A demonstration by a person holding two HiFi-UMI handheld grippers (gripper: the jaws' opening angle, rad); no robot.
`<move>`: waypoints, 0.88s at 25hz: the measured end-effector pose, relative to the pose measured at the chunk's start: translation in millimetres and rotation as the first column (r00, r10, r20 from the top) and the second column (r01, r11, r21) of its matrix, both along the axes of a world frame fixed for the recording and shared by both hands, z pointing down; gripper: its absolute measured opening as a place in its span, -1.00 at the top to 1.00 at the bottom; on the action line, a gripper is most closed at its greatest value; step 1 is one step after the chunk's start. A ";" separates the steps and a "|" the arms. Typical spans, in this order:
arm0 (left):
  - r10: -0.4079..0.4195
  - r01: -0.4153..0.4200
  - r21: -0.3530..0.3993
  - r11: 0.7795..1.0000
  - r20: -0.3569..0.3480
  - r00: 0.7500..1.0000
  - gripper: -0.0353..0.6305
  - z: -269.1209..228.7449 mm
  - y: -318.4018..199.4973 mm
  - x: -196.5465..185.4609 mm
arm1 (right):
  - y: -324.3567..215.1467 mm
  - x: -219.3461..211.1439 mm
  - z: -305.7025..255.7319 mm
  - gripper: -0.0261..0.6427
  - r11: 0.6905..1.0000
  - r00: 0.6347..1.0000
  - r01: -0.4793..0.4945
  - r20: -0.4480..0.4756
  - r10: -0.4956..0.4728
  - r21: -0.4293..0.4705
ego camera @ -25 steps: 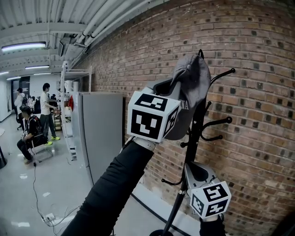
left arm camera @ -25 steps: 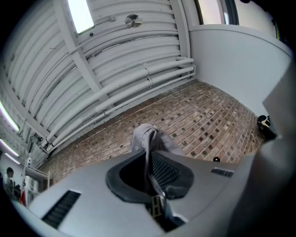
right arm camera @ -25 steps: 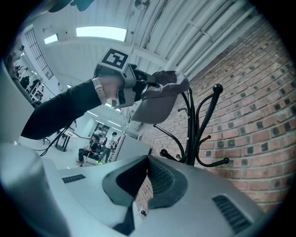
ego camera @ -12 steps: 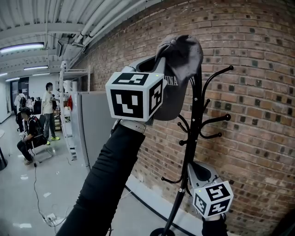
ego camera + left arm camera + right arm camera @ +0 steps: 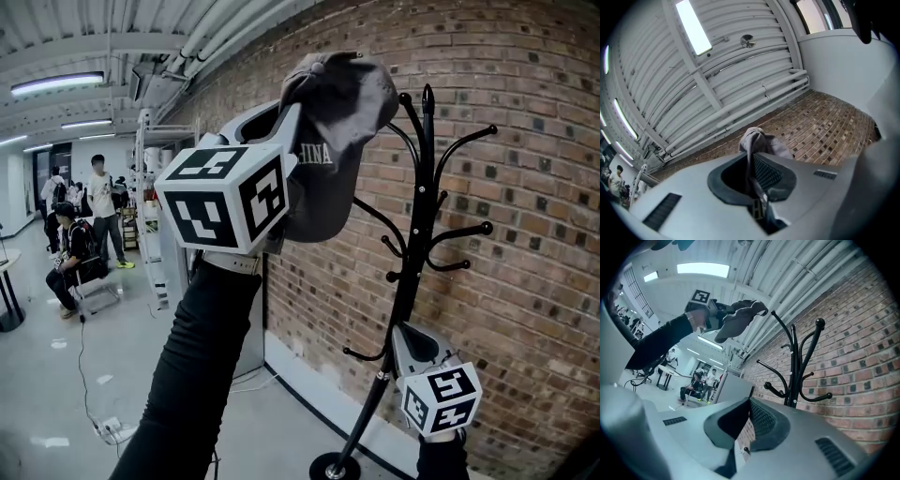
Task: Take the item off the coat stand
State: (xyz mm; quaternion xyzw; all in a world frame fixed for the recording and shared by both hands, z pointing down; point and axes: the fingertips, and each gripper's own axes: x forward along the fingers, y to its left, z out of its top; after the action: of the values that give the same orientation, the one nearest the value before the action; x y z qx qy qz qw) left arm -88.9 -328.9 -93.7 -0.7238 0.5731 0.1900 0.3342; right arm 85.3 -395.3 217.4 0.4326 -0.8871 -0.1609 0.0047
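Faced a brick wall (image 5: 525, 187) on the right, running off toward the far left. Saw a grey cabinet (image 5: 733, 386) against it farther back, and people (image 5: 80, 234) standing and sitting well beyond, far left. Found the black stand (image 5: 412, 272) upright just before the wall, right of centre, with every visible hook bare. Followed a black sleeve (image 5: 197, 375) up from the near left to the left tongs (image 5: 751, 157), raised high. Found those tongs clamped nearly together on a fold of the cap (image 5: 333, 131), with grey cloth bunched between the pads and poking out past the tips. Saw the cap hanging from that grip, up left of the stand's top and clear of all its hooks, with white lettering on its side. Found the right tongs (image 5: 746, 420) low at the near right, beside the stand's pole, parted only a slit and empty, with just wall showing through.
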 end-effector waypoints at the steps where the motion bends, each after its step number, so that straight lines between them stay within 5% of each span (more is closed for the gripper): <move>1: -0.007 0.007 -0.010 1.000 0.010 1.000 0.80 8.1 0.6 -2.4 | -0.1 -1.8 0.6 0.89 1.000 1.000 0.003 0.001 -0.003 -0.001; 22: -0.009 0.014 -0.149 0.989 0.031 0.999 0.80 158.5 -16.2 -13.9 | 1.3 -11.7 21.9 0.89 0.999 1.000 -0.005 0.019 0.005 -0.040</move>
State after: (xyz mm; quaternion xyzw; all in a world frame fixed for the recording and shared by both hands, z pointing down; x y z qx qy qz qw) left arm -102.9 -345.0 64.8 -0.7463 0.5847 0.1338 0.2886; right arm 73.6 -394.1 239.3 0.4362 -0.8891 -0.1390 0.0053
